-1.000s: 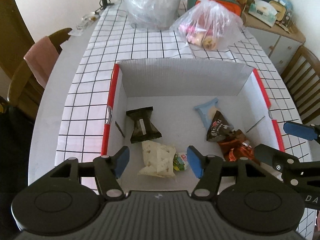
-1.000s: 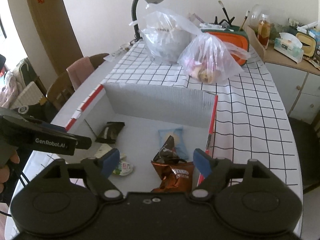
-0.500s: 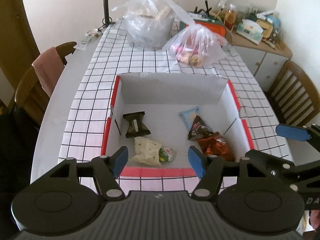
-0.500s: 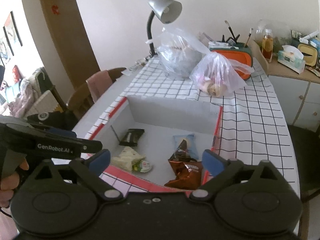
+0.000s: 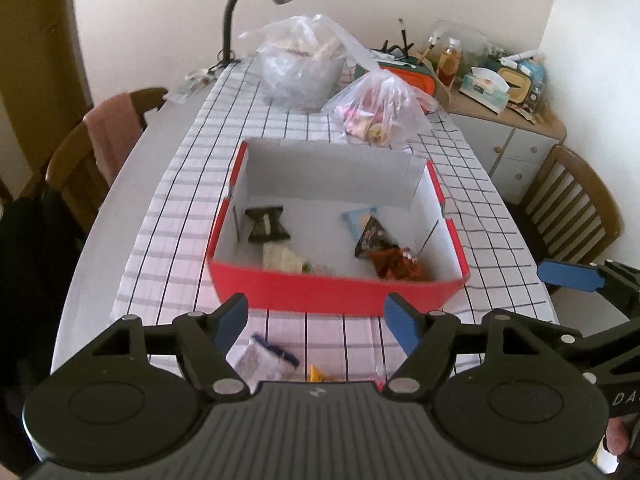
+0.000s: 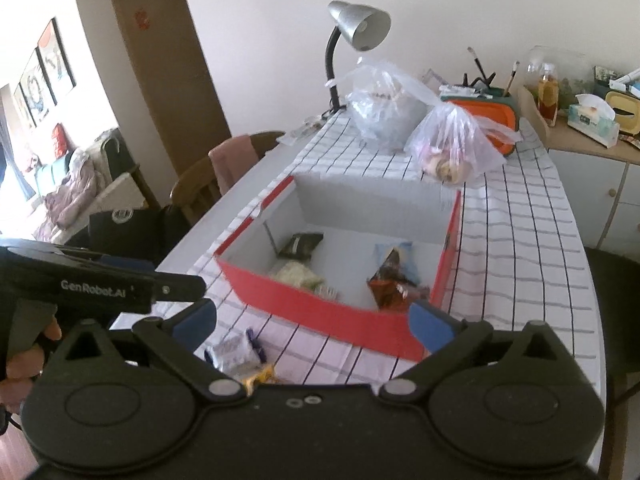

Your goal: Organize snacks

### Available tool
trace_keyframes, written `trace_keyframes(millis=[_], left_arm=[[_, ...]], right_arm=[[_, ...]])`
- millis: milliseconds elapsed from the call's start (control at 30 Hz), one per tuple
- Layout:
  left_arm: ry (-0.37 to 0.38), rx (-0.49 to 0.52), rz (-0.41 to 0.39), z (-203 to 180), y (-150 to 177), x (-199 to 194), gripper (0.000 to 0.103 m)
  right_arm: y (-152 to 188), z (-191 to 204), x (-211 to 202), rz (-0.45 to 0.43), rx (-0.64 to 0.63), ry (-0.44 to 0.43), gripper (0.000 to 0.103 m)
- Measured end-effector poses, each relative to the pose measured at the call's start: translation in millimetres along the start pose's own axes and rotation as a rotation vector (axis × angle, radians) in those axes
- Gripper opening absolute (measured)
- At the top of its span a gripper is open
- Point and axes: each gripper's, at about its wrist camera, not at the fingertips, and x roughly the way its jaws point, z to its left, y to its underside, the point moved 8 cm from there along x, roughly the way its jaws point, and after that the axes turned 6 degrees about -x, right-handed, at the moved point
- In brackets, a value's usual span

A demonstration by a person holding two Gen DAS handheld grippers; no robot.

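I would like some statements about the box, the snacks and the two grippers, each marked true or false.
1. Both the left gripper and the right gripper are open and hold nothing. True.
2. The red box is empty. False: several snacks lie inside, among them a dark packet.
3. A clear packet lies on the tablecloth in front of the box. True.
4. The lamp stands inside the box. False: it stands at the table's far end.
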Motion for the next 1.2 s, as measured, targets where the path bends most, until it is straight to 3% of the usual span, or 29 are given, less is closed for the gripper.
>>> trace_keyframes(millis=[267, 600, 900, 1200], left_arm=[[-0.056, -0.035, 0.029, 33, 51, -6, 0.075], [-0.100, -0.106, 0.095, 71, 108, 7, 0.075], [-0.118, -0.122, 0.146, 82, 138, 17, 0.075], [-0.126, -0.124, 0.183, 86, 149, 24, 0.075]], right_arm=[[38, 17, 4, 0.036, 0.014, 0.019, 0.103], [92, 50, 47, 0.169, -0.051, 0.046, 0.103], [134, 62, 88, 0.288, -0.115, 0.071, 0.100], [141, 70, 108, 0.324, -0.145, 0.088, 0.095]])
